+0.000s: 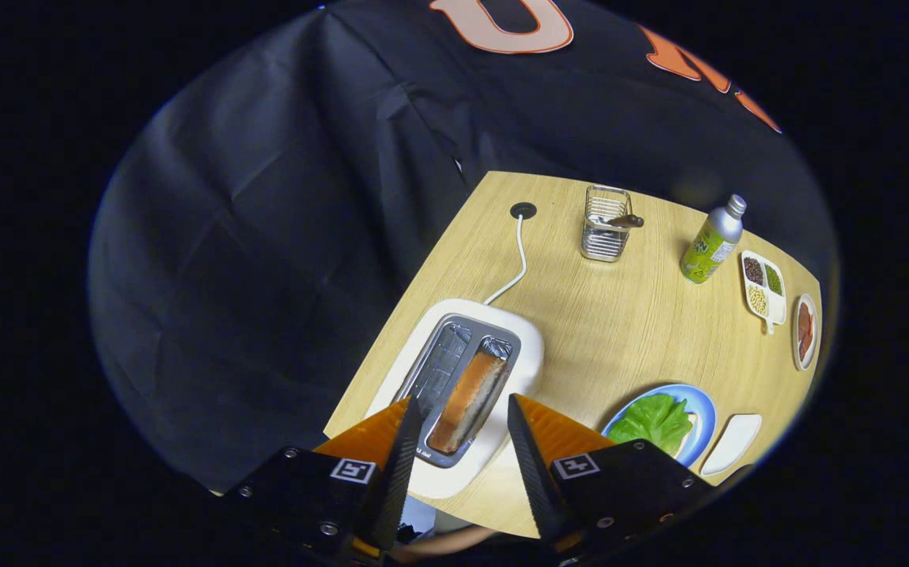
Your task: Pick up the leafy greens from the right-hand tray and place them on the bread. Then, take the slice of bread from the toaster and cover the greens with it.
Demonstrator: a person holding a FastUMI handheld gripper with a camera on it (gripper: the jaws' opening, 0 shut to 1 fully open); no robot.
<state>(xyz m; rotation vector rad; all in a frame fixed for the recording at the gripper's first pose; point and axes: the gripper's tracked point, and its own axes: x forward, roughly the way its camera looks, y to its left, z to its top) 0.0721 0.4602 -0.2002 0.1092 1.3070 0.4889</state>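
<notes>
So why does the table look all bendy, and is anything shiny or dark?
Gripper view: the fisheye lens curves the table edges; light glints off the bottle and rack; the wall behind stays dim; the open gripper above the toaster and its bread looks sharp.

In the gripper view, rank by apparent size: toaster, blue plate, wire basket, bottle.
1. Toaster, nearest the open jaws of the gripper, so nearness inflates it.
2. Blue plate, partly hidden.
3. Wire basket and bottle: look alike, unranked.
</notes>
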